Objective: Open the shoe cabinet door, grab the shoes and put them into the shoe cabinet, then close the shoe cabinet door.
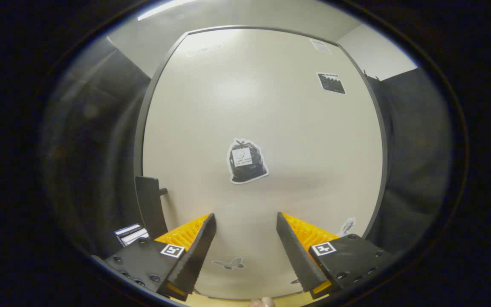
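Door (262,128) looks shut, so I can't tell if this is the start or the end of the task, and I see no shoes from here. Claw (245,247) is spread wide, holding nothing. Door sits square ahead, just beyond the fingertips. Handle (149,209) is off to the left, past the left finger, untouched.
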### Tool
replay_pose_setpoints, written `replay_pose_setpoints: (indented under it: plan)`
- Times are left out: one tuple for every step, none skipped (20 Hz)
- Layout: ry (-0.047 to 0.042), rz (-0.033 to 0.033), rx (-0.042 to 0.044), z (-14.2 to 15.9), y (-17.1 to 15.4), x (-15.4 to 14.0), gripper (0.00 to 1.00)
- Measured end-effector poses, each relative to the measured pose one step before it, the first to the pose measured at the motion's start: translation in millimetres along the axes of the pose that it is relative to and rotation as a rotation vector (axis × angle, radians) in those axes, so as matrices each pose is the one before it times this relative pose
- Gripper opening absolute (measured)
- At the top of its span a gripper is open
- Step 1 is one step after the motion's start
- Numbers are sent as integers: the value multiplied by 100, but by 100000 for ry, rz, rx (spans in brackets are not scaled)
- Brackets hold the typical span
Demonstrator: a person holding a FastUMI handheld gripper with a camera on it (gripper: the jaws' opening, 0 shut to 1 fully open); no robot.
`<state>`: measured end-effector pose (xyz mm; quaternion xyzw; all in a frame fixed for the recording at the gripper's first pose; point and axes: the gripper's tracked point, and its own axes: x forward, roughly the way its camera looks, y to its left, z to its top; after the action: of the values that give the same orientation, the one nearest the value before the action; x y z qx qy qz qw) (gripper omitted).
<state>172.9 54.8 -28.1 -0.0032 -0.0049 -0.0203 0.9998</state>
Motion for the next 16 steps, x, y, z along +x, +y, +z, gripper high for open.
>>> replay_pose_setpoints:
  plan:
    - [238, 1101, 522, -109, 18, -22, 94]
    - [534, 101, 475, -150, -304, 248, 95]
    - [640, -220, 571, 0, -492, -244, 97]
    - [133, -160, 489, 49, -336, -374, 97]
    - [-759, 176, 441, 238, -315, -442, 97]
    - [-1086, 98, 158, 333, -396, -424, 97]
    - [-1097, -38, 40, 366, -744, -520, 97]
    - [-772, -33, -91, 266, -827, -608, 97]
    - [-616, 4, 37, 259, -1026, -883, 97]
    - [-528, 231, 198, 253, -1108, -779, 97]
    - [-340, 361, 260, 30, -1227, -700, 97]
    - [-343, 258, 99, 26, -1525, -724, 97]
    - [-297, 446, -70, 23, -1808, -760, 97]
    - [89, 640, -144, -89, -1709, -738, 97]
    - [377, 1005, -392, -219, -1747, -751, 97]
    - [599, 917, -742, -281, -1702, -689, 97]
